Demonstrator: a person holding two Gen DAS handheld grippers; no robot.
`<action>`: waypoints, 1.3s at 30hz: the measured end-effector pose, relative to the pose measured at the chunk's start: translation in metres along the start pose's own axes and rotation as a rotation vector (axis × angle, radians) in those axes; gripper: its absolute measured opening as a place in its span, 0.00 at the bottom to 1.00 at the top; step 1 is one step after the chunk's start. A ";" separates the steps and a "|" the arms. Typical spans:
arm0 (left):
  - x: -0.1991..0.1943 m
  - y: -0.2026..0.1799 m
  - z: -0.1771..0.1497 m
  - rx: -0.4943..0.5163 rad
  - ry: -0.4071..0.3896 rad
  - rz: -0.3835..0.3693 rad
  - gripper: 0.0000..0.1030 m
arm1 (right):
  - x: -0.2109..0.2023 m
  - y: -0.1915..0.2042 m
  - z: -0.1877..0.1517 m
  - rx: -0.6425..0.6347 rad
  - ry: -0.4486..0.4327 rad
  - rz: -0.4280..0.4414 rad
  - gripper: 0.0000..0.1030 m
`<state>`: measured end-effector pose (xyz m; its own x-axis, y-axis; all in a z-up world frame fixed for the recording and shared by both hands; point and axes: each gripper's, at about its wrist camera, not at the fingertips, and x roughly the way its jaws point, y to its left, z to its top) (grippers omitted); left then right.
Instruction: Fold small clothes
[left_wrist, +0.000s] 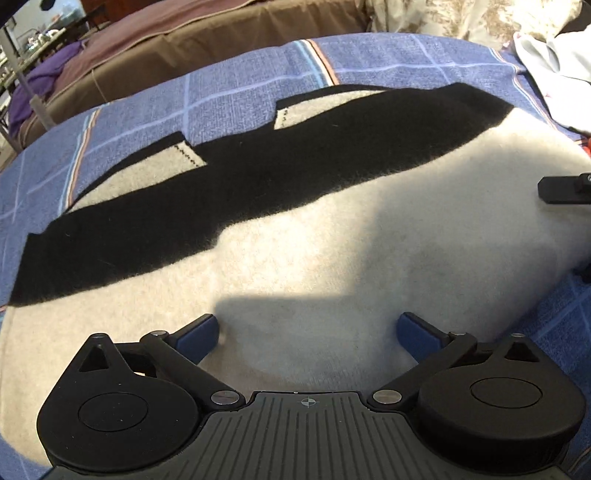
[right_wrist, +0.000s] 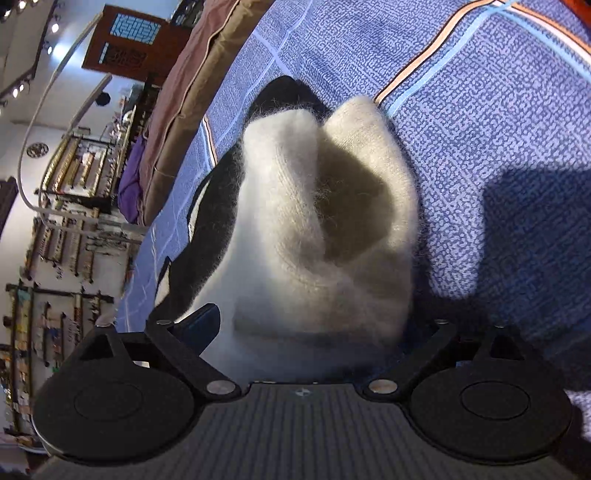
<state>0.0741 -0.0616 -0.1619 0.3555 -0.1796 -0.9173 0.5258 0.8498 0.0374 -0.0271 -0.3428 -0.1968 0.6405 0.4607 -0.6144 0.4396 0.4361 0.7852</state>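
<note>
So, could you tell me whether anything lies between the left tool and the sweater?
Nothing visible does. The left tool hangs open directly over the cream part of the sweater, with only its own shadow on the knit between its fingers.

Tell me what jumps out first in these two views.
A fuzzy cream-and-black sweater lies spread across the blue plaid bedspread, filling the left view. The left claw hovers open over its cream part, while the right claw straddles a bunched-up cream fold.
</note>
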 end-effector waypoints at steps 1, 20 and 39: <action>0.000 0.003 0.003 -0.011 0.009 -0.010 1.00 | 0.002 -0.001 -0.001 0.035 -0.014 0.022 0.97; 0.008 0.026 0.012 -0.007 0.005 0.192 1.00 | 0.012 0.004 -0.001 0.058 -0.045 0.004 0.52; -0.134 0.207 -0.097 -0.592 -0.168 0.259 1.00 | 0.105 0.279 -0.100 -0.782 0.078 0.117 0.34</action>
<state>0.0609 0.1864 -0.0697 0.5541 0.0327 -0.8318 -0.0884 0.9959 -0.0197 0.0994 -0.0953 -0.0499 0.5964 0.5774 -0.5576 -0.2162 0.7845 0.5812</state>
